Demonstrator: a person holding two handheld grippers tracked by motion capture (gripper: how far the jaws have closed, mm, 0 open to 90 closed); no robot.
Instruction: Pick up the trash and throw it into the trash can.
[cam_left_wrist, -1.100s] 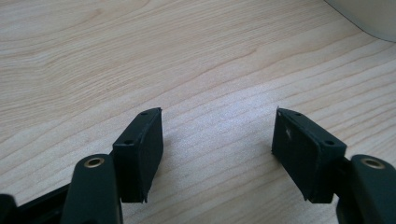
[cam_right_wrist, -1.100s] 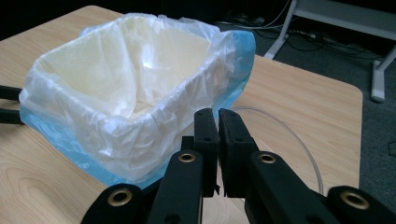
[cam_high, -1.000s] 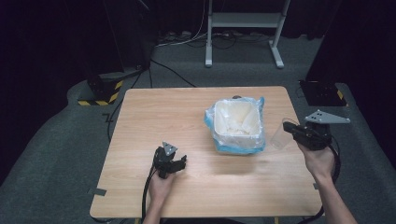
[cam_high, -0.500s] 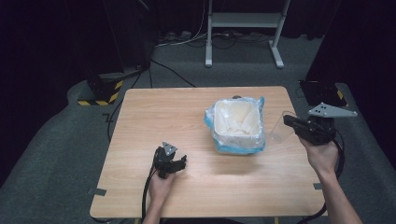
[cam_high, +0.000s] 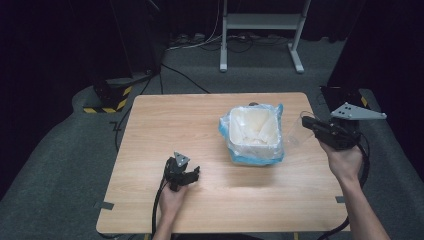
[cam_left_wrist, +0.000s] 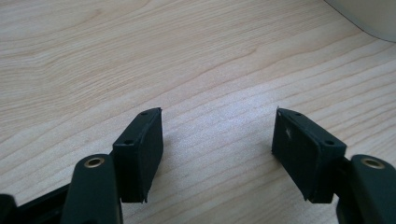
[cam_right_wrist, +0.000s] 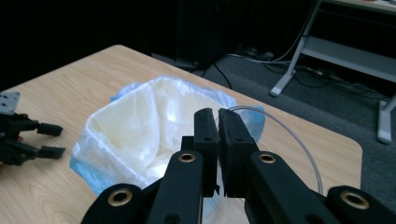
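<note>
Since a second earlier the right gripper (cam_high: 306, 121) had come up and in a bit from the table's right edge, toward the bin (cam_high: 253, 131), while the left gripper (cam_high: 186, 176) hadn't budged. Its jaws were pinched shut on the rim of a clear plastic cup (cam_right_wrist: 285, 135), which hung just right of the bin and above the table (cam_high: 165, 125), close to the bag's blue edge but not over the opening yet, as far as I could tell. Looked to me like the cup was headed into the bin, so the carry was most of the way done and only a short move left over the rim remained. The bin's white liner (cam_right_wrist: 154, 116) puffed up around the mouth, so that side was the tight spot. The left one sat low near the front of the table with its jaws spread wide and nothing between them, well apart from the bin, with plenty of bare wood around it.
</note>
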